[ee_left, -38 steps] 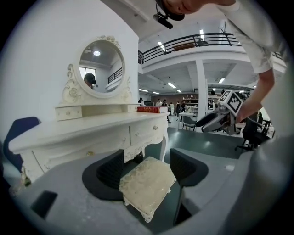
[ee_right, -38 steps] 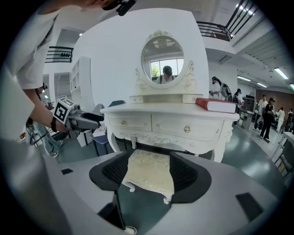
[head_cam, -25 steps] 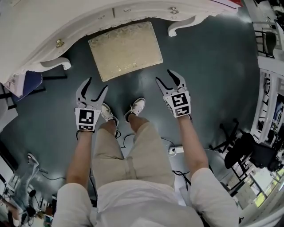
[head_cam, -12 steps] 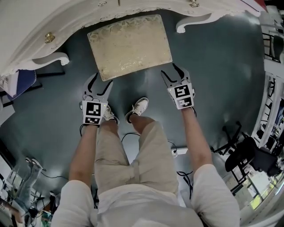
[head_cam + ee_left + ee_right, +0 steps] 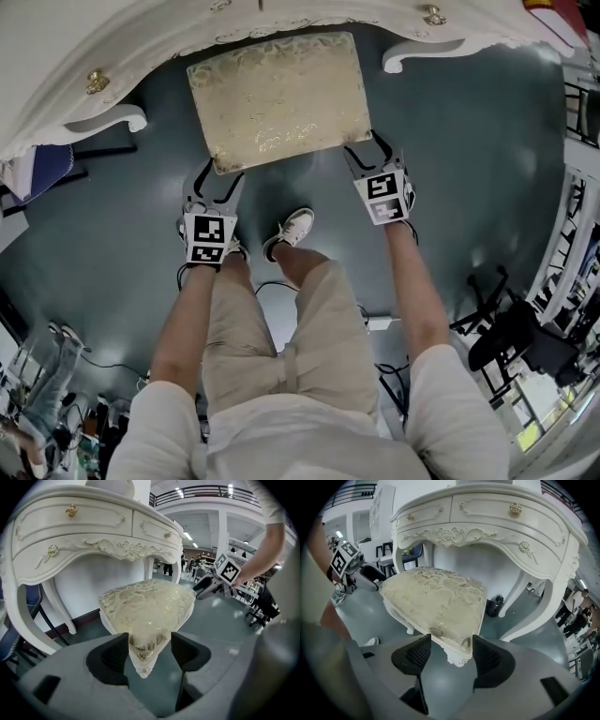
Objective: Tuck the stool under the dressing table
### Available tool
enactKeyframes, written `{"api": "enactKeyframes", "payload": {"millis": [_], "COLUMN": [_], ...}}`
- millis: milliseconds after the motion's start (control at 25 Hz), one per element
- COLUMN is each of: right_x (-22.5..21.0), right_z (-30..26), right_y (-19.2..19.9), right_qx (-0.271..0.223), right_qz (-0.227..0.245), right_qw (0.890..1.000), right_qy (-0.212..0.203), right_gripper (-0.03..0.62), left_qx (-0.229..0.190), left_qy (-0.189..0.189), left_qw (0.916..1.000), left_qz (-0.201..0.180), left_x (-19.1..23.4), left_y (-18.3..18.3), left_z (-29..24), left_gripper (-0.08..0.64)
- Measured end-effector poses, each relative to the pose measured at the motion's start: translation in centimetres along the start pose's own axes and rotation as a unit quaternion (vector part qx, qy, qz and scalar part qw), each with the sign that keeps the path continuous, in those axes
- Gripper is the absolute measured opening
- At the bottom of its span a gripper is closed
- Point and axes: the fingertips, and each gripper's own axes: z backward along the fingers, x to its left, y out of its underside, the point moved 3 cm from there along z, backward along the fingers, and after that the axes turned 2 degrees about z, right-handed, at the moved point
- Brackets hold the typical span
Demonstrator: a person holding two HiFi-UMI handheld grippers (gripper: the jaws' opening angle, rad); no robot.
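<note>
The stool (image 5: pixel 277 98), a white frame with a cream-and-gold cushion, stands on the dark floor with its far edge at the front of the white dressing table (image 5: pixel 75 56). My left gripper (image 5: pixel 217 176) is at its near left corner. That corner (image 5: pixel 147 606) reaches between the open jaws of the left gripper (image 5: pixel 150 641). My right gripper (image 5: pixel 366 148) is at the near right corner (image 5: pixel 433 597). The jaws of the right gripper (image 5: pixel 451 644) have just been opening, and the corner lies between them without being pinched.
The table's curved legs (image 5: pixel 112 122) (image 5: pixel 412 54) stand either side of the stool. The person's shoes (image 5: pixel 291 230) are just behind it. A cable and power strip (image 5: pixel 380 322) lie on the floor, and black chairs (image 5: pixel 525 337) stand at the right.
Both grippers have sunk and come forward from in front of the person's knees to the stool's two near corners, which now sit between their jaws.
</note>
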Motion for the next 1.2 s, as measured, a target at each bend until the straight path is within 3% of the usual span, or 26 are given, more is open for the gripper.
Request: {"api": "enactKeyframes", "payload": {"millis": [800,1200], "right_x": [0.1,-0.3], "right_z": [-1.5,-1.4], "right_y": [-0.1,-0.7], "right_qx": [0.006,0.012], "right_qz": [-0.026,-0.033], "right_qw": [1.000,0.999], "right_qy": [-0.011,-0.004], "right_gripper": [0.241,0.242], "left_qx": [0.030,0.065], "left_qy": [-0.019,-0.019], "left_qw": [0.9991,0.9974], "left_qz": [0.023,0.026], "left_x": [0.2,0.1], "left_y": [0.7,0.7], "left_z": [-1.6,-1.9], "left_gripper": [0.259,0.261]}}
